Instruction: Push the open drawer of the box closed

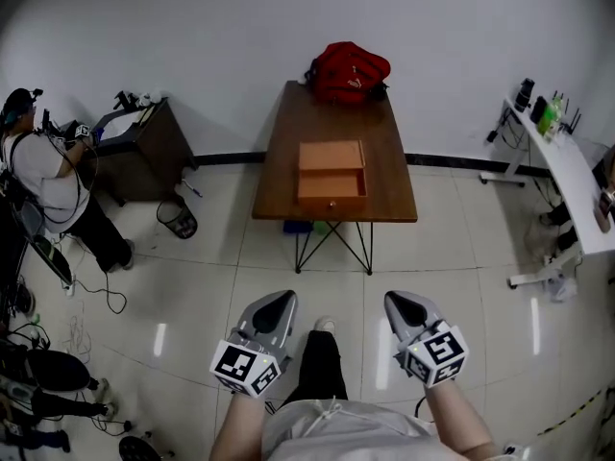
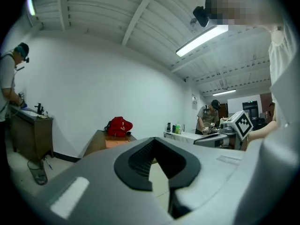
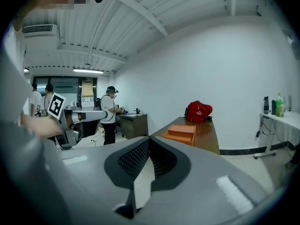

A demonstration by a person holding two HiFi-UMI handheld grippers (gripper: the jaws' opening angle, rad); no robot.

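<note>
the orange box (image 1: 332, 156) sits in the middle of the brown table (image 1: 389, 176), at 12 o'clock from the person and well apart from both grippers. its drawer (image 1: 332, 188) is pulled out on the 6 o'clock side, toward the person. a red bag (image 1: 348, 71) lies at 12 o'clock from the box, at the far end of the table.

nothing is pushed yet, so the step now is to get to the table. to do it well, walk up close first. then put one gripper on the middle of the drawer front and push straight toward 12 o'clock. a push off to one side could turn the box or slide it toward the bag. there may be a small knob on the drawer front, but it is too small to be sure.

the left gripper (image 1: 278, 301) has its fingers pressed together at the tips and holds nothing. the right gripper (image 1: 403, 303) is the same: tips together, nothing between them, touching nothing. both hang low over the floor (image 1: 192, 257).
</note>
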